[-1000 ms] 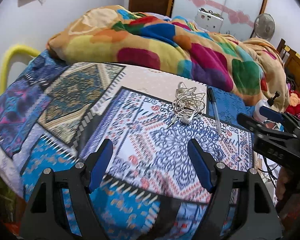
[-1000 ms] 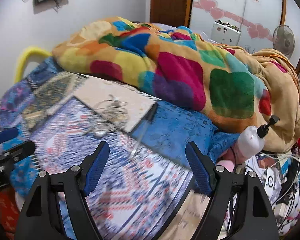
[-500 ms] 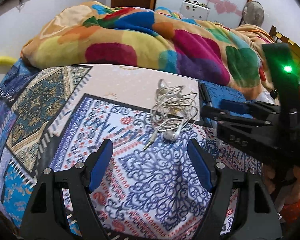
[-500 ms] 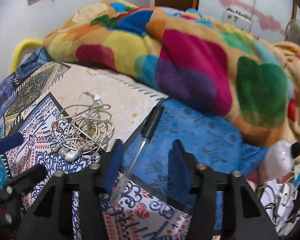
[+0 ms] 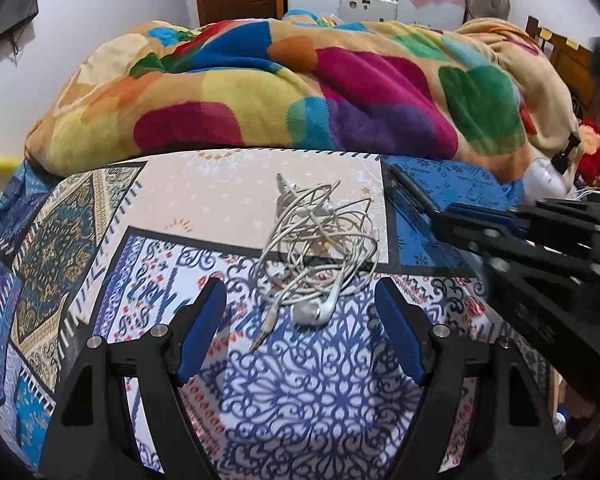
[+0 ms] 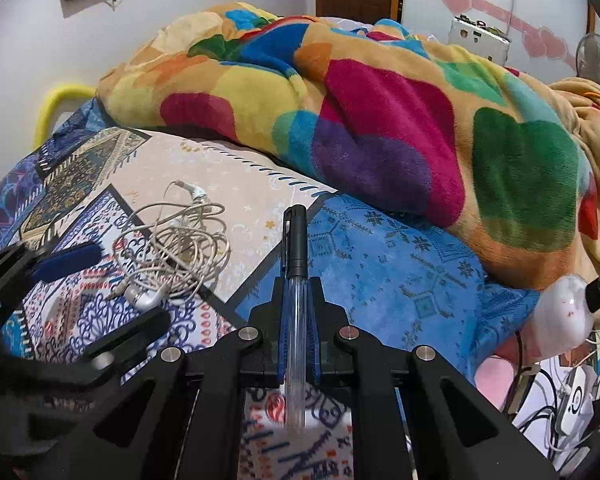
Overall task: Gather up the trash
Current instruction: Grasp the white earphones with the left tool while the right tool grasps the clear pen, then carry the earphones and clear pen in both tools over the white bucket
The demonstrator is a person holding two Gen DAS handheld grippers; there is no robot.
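A tangle of white earphones [image 5: 318, 252] lies on the patterned bedsheet [image 5: 300, 380]; it also shows in the right wrist view [image 6: 172, 256]. My left gripper [image 5: 300, 320] is open, its blue pads either side of the earbud end, just short of it. My right gripper [image 6: 297, 292] is shut on a pen [image 6: 295, 248] with a black cap and clear barrel, lying on the sheet. In the left wrist view the right gripper [image 5: 440, 210] reaches in from the right, the pen's black cap [image 5: 404, 186] sticking out beyond it.
A colourful fleece blanket [image 5: 300, 92] is heaped across the back of the bed. A white bottle with a black cap [image 6: 564, 316] and a clutter of cables [image 6: 560, 400] sit off the bed's right edge. A yellow rail [image 6: 56, 100] is at far left.
My right gripper has closed on the pen. My left gripper has moved forward toward the earphones, which now lie between its open pads.
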